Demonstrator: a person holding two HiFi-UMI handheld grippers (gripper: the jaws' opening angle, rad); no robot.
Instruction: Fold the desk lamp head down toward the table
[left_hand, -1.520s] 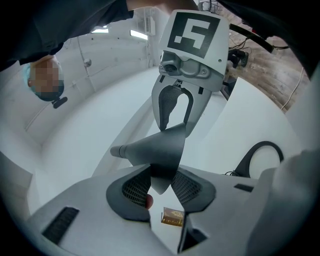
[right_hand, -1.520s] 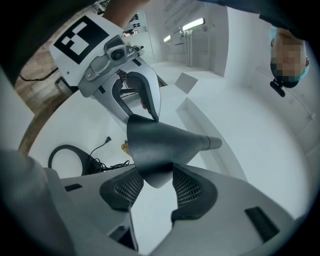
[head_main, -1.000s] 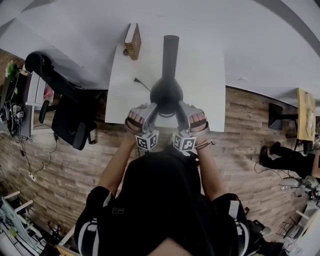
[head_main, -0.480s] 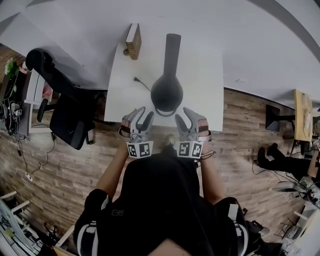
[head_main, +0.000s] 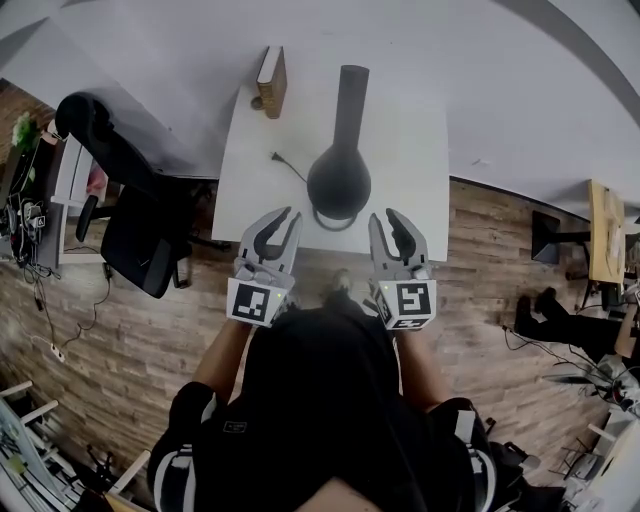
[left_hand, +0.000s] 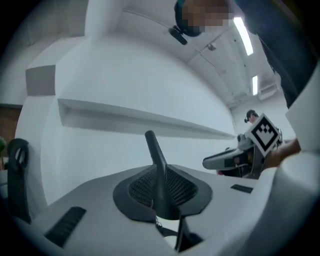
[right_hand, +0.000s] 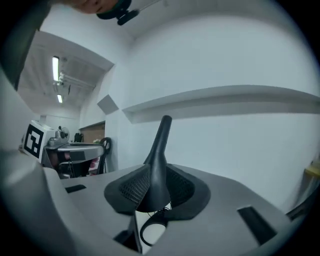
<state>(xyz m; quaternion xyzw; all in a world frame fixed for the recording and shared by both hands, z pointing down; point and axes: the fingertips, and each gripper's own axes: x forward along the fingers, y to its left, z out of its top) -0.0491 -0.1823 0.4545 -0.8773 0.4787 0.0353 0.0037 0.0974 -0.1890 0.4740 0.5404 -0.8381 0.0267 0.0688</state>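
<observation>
The left tool (head_main: 281, 220) and right tool (head_main: 389, 220) hover over the near edge of the white desk (head_main: 415, 140), jaws apart, closing on nothing. Just beyond and between them, untouched, sits the black desk lamp (head_main: 340, 180), its slim neck reaching toward the far edge.

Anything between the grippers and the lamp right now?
Nothing visible. The left gripper and right gripper hang at the near edge of the table, jaws closing on nothing, with only bare surface ahead up to the lamp. The cable lies left of it, off both lines; the book sits at the far edge.
</observation>
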